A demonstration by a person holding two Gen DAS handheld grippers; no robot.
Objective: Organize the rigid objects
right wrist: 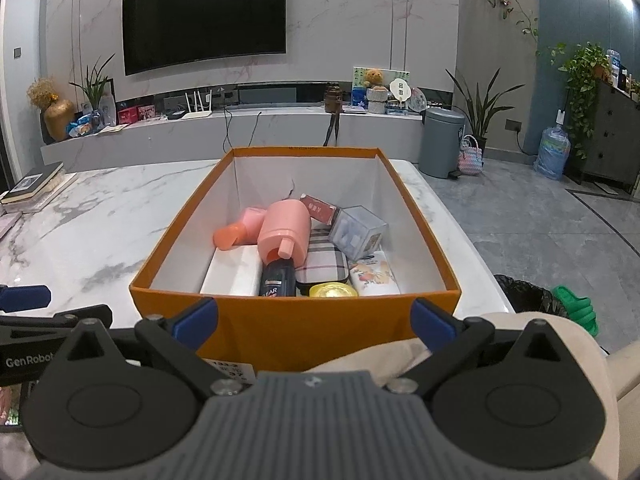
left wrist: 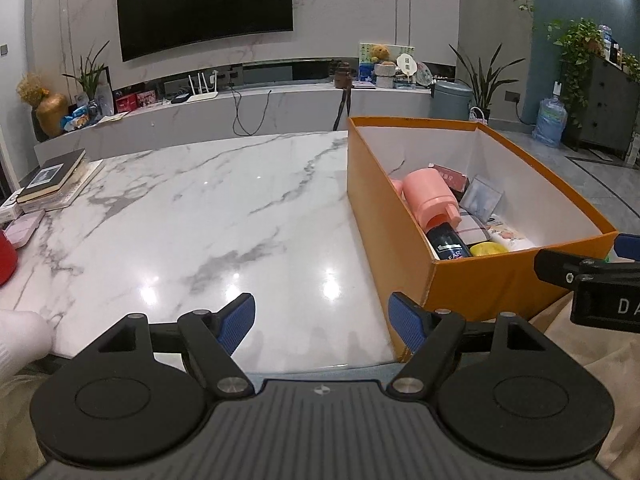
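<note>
Left gripper (left wrist: pixel 321 322) spread wide over bare white marble tabletop (left wrist: pixel 208 216), nothing between its blue pads. Right gripper (right wrist: pixel 316 317) gapes empty too, just short of the orange cardboard box (right wrist: pixel 280 332); inside, ahead, a pink plastic bottle (right wrist: pixel 285 234) lies atop a dark bottle (right wrist: pixel 277 278).

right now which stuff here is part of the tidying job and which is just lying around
Job:
orange box
pink bottle
dark bottle
plaid case
clear cube box
yellow tub

Lying about:
books
grey bin
green slipper
</note>
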